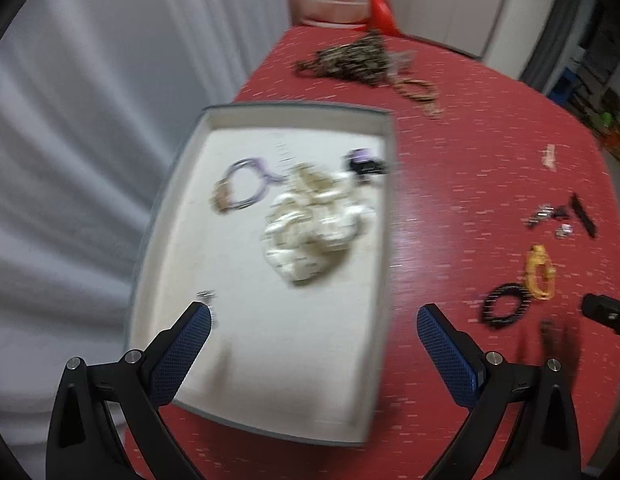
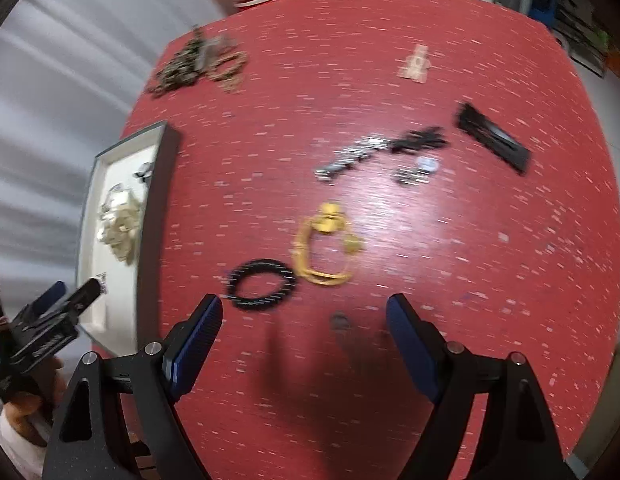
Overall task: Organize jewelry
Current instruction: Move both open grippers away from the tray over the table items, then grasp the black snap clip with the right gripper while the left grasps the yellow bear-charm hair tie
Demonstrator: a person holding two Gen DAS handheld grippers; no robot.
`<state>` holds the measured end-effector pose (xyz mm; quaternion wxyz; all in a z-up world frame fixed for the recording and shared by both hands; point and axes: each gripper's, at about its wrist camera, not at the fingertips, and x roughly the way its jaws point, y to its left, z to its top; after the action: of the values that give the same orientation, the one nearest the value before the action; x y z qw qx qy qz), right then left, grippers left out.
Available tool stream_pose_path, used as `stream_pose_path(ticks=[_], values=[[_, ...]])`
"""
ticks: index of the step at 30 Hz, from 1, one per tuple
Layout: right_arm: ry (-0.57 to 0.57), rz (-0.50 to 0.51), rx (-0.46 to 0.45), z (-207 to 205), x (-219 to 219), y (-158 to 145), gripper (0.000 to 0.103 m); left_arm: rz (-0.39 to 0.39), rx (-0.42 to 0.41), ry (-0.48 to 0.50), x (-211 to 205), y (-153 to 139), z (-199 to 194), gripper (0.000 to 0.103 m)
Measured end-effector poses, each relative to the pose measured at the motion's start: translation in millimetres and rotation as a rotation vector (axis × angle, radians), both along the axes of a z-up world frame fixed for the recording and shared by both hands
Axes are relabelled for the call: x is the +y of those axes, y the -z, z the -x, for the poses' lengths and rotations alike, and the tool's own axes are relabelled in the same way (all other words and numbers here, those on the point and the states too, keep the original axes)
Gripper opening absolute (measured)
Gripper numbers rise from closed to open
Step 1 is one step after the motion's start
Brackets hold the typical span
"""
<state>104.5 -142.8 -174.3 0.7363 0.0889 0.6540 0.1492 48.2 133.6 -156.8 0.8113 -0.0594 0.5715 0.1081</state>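
The left gripper [image 1: 313, 320] hangs with its blue-padded jaws spread wide and nothing between them, above the near end of the shallow grey-walled tray with a white floor [image 1: 383, 216]; a tiny silvery piece [image 1: 206, 296], too blurred to name, lies on the tray floor just beside the left finger's tip; further ahead, mid-tray, sits a heap of cream-white pearly strands [image 1: 317, 224], with a thin lilac cord bracelet [image 1: 246, 184] to its left and a small black and lilac item [image 1: 363, 162] against the far right wall.

The right gripper [image 2: 304, 312] is likewise agape and empty, poised over the red speckled tabletop [image 2: 469, 280]; just ahead of its left finger lies a black beaded bracelet [image 2: 262, 285], and touching or nearly touching that, slightly further and to the right, a yellow cord bracelet with chunky knots [image 2: 325, 246]; well beyond are small silver and black trinkets [image 2: 373, 152], a flat black bar-shaped piece [image 2: 493, 138] and, far off to the left, a tangle of bronze-toned chains [image 2: 190, 60].

The black beaded bracelet looks the likeliest next pick; I judge it light and limp, its round beads slippery, so it should droop from the pads; best to pinch across one side of the ring, closing on the strand itself and not on a single bead, then lift slowly to avoid dragging the yellow one along.
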Motion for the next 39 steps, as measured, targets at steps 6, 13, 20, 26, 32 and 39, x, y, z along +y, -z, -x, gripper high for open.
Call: stream_pose_path(ticks=[6,13,20,26,32,39], values=[[0.047,0.046,0.01,0.7,-39.5,6.3,0.086,0.057,-0.015,0.097,-53.4,-10.5,-17.2,0.103],[0.086,0.092,-0.008,-10.2,-75.0,8.0,0.086,0.088,0.002,0.172,-105.1,-0.1,-35.8,0.103],[0.071,0.167,-0.057,-33.2,-101.4,12.9,0.086,0.098,0.032,0.214,-134.8,21.1,-58.2,0.103],[-0.002,0.236,-0.115,-63.7,-109.8,18.1,0.086,0.092,0.055,0.217,-154.4,37.7,-73.3,0.098],[-0.103,0.28,-0.155,-91.9,-104.4,31.4,0.086,0.094,0.066,0.213,-168.8,49.6,-83.7,0.098],[-0.208,0.303,-0.175,-112.1,-94.5,51.2,0.086,0.094,0.086,0.209,-182.8,66.5,-90.1,0.098]])
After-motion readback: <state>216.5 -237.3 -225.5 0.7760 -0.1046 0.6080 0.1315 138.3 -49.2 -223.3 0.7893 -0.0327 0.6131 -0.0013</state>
